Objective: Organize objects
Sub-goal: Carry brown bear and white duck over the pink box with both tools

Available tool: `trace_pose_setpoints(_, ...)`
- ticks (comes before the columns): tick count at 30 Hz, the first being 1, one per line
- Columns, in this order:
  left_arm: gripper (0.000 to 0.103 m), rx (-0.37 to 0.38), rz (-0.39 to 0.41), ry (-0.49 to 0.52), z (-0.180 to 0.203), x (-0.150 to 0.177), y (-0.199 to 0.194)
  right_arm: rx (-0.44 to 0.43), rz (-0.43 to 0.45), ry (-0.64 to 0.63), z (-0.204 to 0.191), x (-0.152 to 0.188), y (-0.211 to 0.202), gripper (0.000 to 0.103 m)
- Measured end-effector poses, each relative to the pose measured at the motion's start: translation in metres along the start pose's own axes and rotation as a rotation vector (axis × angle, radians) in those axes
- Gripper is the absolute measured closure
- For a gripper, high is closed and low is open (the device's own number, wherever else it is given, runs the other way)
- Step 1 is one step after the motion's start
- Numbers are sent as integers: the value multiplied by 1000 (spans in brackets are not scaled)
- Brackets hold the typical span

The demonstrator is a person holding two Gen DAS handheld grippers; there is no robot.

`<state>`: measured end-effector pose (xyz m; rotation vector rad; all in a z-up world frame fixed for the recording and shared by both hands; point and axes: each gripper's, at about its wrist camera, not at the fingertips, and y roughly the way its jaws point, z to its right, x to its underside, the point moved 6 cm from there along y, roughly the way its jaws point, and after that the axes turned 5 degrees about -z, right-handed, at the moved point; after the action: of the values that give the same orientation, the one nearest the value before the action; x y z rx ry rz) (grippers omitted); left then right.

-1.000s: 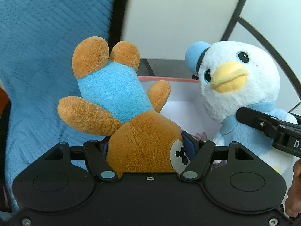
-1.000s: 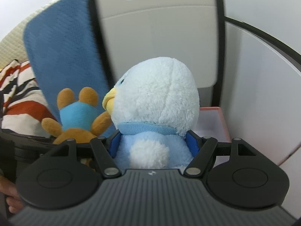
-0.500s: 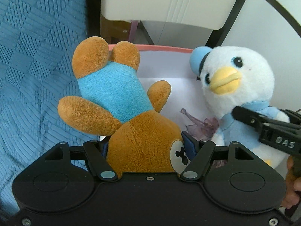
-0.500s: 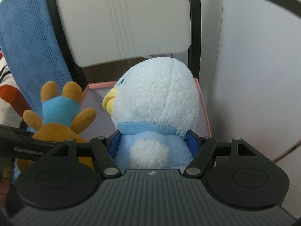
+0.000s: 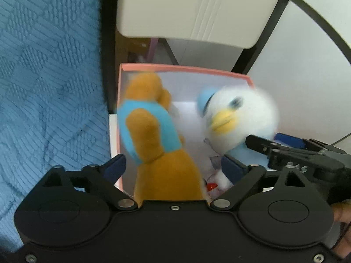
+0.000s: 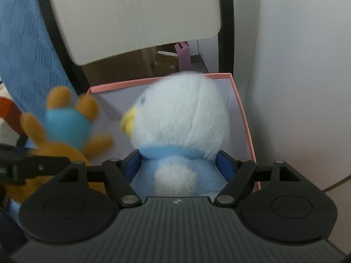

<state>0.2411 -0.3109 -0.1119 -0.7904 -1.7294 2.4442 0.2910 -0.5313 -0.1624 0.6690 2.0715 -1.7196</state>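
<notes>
Both of your claws have just been opening over the pink box [image 5: 186, 68]. The left claw [image 5: 173, 164] stands clear of the bear plush [image 5: 153, 135]; the right claw [image 6: 177, 160] has slackened around the duck plush [image 6: 182, 118]. Let both drop inside before withdrawing.

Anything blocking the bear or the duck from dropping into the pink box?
Nothing visible. Bear and duck sit over the open pink box; both sets of jaws have just been opening, each toy between its pair. Box floor below them is mostly hidden.
</notes>
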Motion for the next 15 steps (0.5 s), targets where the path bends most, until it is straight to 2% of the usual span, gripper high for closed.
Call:
trace_pose_setpoints(1,8,-3,11,1,0,1,-8,-6,12,7,-1,-2,-7,12)
trace_pose_setpoints(9,2,53,117,-6,8,3,-81,-35,128,-3,-34,-22,-88,11)
trace_pose_setpoints(15,1,71,194,-13,10,11,-140,-69,174,7,-58,-17,-151,11)
